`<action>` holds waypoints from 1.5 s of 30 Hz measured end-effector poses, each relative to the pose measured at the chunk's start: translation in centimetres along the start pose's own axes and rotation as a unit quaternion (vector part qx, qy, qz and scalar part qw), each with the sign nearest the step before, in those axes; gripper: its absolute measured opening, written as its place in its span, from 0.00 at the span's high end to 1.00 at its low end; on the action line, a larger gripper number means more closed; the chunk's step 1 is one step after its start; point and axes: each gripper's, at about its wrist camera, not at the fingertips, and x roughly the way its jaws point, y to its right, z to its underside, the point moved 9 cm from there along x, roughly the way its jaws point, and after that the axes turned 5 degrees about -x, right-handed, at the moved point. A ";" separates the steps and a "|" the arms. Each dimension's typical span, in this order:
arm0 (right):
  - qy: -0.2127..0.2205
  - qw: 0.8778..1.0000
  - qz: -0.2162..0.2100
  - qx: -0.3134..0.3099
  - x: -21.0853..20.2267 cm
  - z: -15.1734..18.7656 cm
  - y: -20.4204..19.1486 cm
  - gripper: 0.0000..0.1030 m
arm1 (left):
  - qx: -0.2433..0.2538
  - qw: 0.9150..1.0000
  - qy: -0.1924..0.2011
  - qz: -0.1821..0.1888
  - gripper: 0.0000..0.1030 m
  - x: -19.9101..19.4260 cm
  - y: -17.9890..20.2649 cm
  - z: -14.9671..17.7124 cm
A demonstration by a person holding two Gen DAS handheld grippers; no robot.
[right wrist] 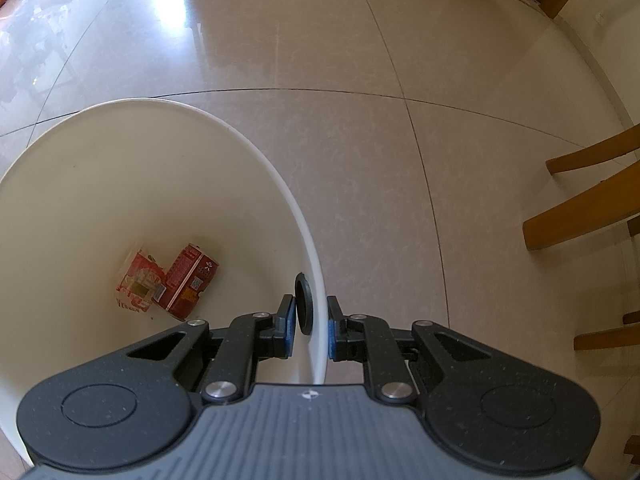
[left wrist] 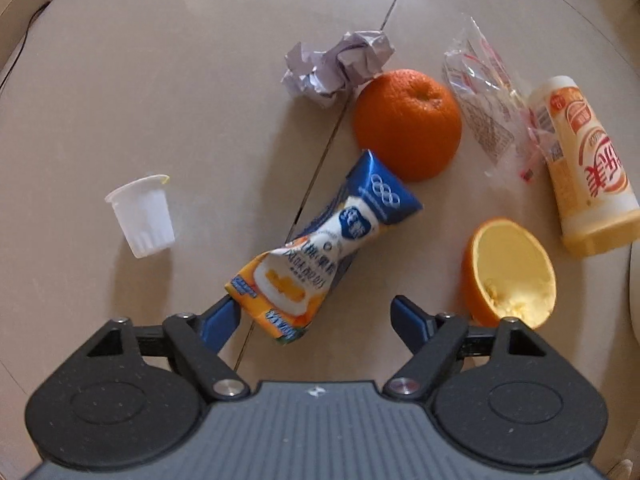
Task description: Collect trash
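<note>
L gripper (left wrist: 316, 312): jaws spread wide, straddling near end of crushed blue-orange yogurt carton (left wrist: 320, 248) lying on beige tiled floor (left wrist: 160, 100); L finger touching it. R gripper (right wrist: 311, 328): jaws pinching rim wall of white plastic bin (right wrist: 120, 152). Red can (right wrist: 190, 282) lies inside bin.

Both tools look alike. The left gripper (left wrist: 316, 316) has a grey ribbed body with a small white mark at its front edge, flanked by two rounded black speckled housings, each with an embossed circle. Black linkage arms with silver screws lead to blue-padded fingers (left wrist: 222, 322). The right gripper (right wrist: 311, 326) has the same build, with blue pads (right wrist: 331, 338) on black fingers.
</note>
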 end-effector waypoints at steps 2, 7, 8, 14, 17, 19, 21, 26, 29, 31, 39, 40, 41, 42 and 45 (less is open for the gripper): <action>0.001 1.000 -0.001 0.000 0.0 0.0 0.0 0.83 | 0.012 1.000 0.016 -0.015 0.23 -0.5 -0.1 -0.3; 0.000 1.000 -0.003 0.001 0.0 0.1 0.2 0.83 | 0.103 0.992 0.052 -0.052 0.23 -1.6 2.3 -1.9; 0.000 1.000 -0.004 0.002 0.0 0.0 0.2 0.83 | 0.125 0.989 0.061 -0.055 0.23 -1.7 3.0 -2.3; 0.000 1.000 -0.001 0.001 -0.1 0.0 0.2 0.83 | 0.212 0.973 0.062 -0.071 0.36 0.2 4.9 -3.6; 0.001 1.000 0.000 -0.001 -0.1 0.0 0.1 0.83 | 0.218 0.972 0.055 -0.071 0.41 1.4 4.9 -3.9; 0.000 1.000 0.001 -0.002 -0.1 0.0 0.0 0.83 | 0.226 0.970 0.055 -0.065 0.43 1.7 4.9 -3.2; 0.001 1.000 0.002 -0.001 0.0 0.0 0.0 0.82 | 0.228 0.971 0.047 -0.059 0.57 2.0 4.7 -2.7; 0.002 1.000 0.002 -0.002 0.0 0.0 0.0 0.82 | 0.212 0.975 0.049 -0.041 0.69 3.1 4.6 -2.6; 0.002 1.000 0.003 -0.002 0.0 0.1 0.0 0.82 | 0.194 0.979 0.054 -0.029 0.72 2.5 4.8 -2.7; 0.001 1.000 0.002 -0.001 0.0 0.1 -0.1 0.82 | 0.187 0.981 0.055 -0.024 0.72 2.0 4.8 -2.7; 0.000 1.000 -0.001 0.003 0.0 0.0 0.1 0.83 | 0.161 0.986 0.049 -0.003 0.72 -1.1 4.8 -2.6; 0.000 1.000 -0.003 0.005 0.0 0.0 0.2 0.83 | 0.161 0.986 0.048 0.002 0.72 -1.6 4.8 -3.0; -0.001 1.000 -0.004 0.006 0.0 0.0 0.3 0.83 | 0.163 0.985 0.048 0.008 0.72 -2.3 5.0 -3.0; -0.001 1.000 -0.005 0.007 0.0 0.0 0.3 0.83 | 0.169 0.984 0.049 0.012 0.72 -3.2 5.5 -3.1; -0.002 1.000 -0.008 0.007 -0.1 -0.1 0.5 0.83 | 0.192 0.980 0.051 0.028 0.72 -6.3 7.3 -3.2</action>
